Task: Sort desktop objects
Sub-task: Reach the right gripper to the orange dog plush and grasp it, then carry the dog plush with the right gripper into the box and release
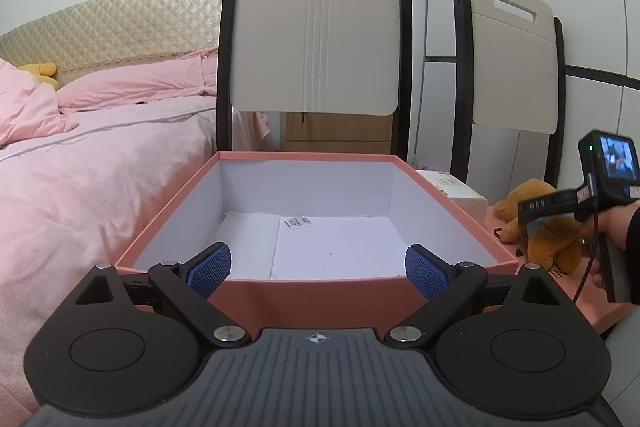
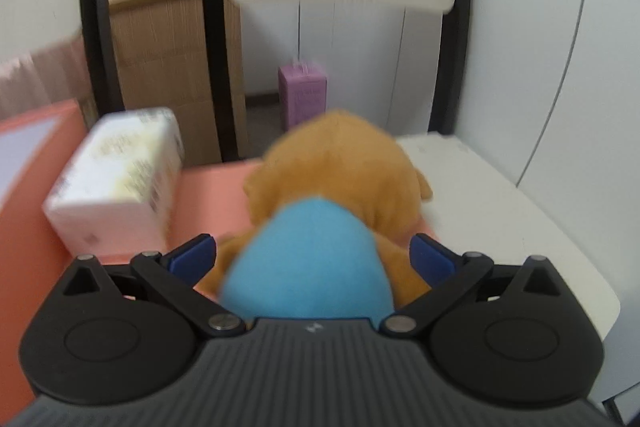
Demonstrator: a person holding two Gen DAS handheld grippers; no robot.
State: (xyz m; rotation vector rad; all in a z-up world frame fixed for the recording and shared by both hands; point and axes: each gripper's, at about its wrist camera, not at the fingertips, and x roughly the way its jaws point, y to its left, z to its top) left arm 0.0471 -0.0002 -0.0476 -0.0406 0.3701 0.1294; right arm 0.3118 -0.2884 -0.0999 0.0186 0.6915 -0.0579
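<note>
An open pink box [image 1: 312,297] with a white inside holds only a small paper slip [image 1: 297,221]. My left gripper [image 1: 318,269] is open and empty at the box's near rim. An orange plush toy [image 2: 340,163] with a blue part [image 2: 308,263] lies on a pink lid [image 2: 216,187] right of the box; it also shows in the left wrist view [image 1: 548,227]. My right gripper [image 2: 312,259] is open with its fingers on either side of the toy's blue part. In the left wrist view the right gripper [image 1: 536,215] sits over the toy.
A white packet [image 2: 120,175] lies on the lid left of the toy, also in the left wrist view [image 1: 456,187]. Two chairs [image 1: 316,39] stand behind the box. A pink bed [image 1: 80,155] is at the left. A white tabletop [image 2: 500,211] extends right.
</note>
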